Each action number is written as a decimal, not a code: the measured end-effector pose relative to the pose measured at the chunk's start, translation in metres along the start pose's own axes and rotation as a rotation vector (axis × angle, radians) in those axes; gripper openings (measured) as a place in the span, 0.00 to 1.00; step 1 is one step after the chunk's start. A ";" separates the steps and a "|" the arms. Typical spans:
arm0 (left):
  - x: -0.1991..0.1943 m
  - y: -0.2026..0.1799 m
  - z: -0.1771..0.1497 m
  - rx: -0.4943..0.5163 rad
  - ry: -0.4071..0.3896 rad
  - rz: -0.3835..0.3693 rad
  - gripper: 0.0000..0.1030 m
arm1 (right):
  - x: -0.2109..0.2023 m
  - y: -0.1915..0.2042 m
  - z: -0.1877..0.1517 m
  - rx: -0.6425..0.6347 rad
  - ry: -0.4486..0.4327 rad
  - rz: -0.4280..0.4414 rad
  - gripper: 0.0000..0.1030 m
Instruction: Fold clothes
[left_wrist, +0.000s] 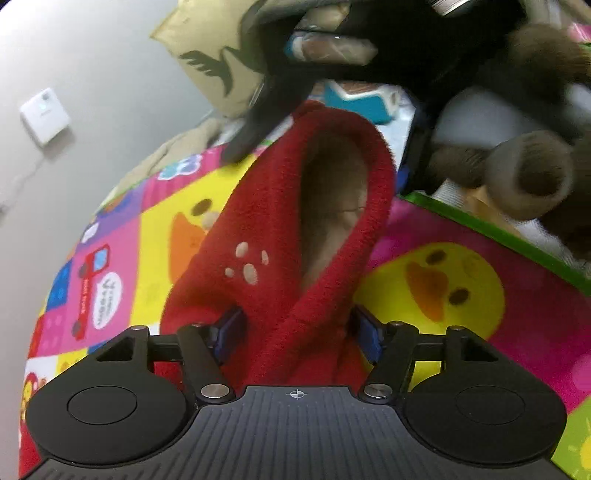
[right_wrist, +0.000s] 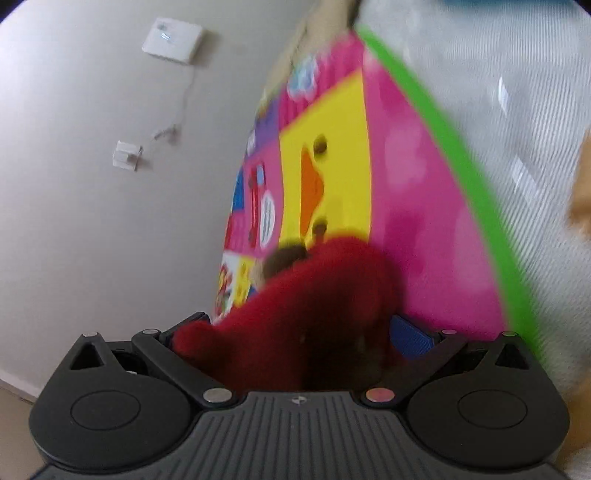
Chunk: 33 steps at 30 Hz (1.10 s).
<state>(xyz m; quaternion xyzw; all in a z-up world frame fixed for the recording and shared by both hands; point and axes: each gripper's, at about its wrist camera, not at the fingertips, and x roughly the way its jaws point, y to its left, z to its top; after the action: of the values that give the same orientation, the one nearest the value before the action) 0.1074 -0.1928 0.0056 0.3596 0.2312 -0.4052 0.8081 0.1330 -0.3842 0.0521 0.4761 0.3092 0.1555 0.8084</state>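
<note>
The only writing sits on the play mat (left_wrist: 424, 236): a white speech bubble (left_wrist: 105, 299) beside a red truck print (left_wrist: 90, 291) at 9 o'clock in the left wrist view, its letters too small and warped to read. A black bird silhouette marks the tan pillow (left_wrist: 207, 70) at 11 o'clock.

The red fleece garment (left_wrist: 273, 229), with pale paw-print dots and a beige lining, runs from centre down into the left gripper (left_wrist: 295, 332), whose blue pads (left_wrist: 231, 328) press on a fold of it from both sides. In the right wrist view the same red fleece garment (right_wrist: 314, 295) bunches between the fingers of the right gripper (right_wrist: 295, 332); the jaws stand fairly wide and motion blur hides whether they pinch it.

A brown plush toy (left_wrist: 532, 173) and a dark blurred shape crowd 1 to 3 o'clock, partly hiding a teal box (left_wrist: 362, 99). A white wall box (right_wrist: 171, 38) with a trailing cable hangs at 10 o'clock on the grey wall (right_wrist: 74, 184). White striped bedding (right_wrist: 517, 110) fills 2 o'clock past the mat's green edge.
</note>
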 end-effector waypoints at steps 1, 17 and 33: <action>-0.001 -0.002 -0.001 0.005 0.001 -0.013 0.67 | 0.006 -0.002 -0.001 0.013 0.019 0.009 1.00; 0.006 -0.006 -0.004 0.037 0.003 0.105 0.90 | 0.018 0.004 -0.002 -0.122 0.054 -0.077 0.54; -0.139 0.050 -0.014 -0.177 -0.145 0.254 0.56 | 0.030 0.186 -0.049 -0.395 0.262 0.328 0.54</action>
<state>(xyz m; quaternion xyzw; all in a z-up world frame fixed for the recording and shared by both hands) 0.0684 -0.0929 0.1088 0.2832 0.1600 -0.3027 0.8959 0.1319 -0.2418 0.1853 0.3290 0.2934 0.4016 0.8028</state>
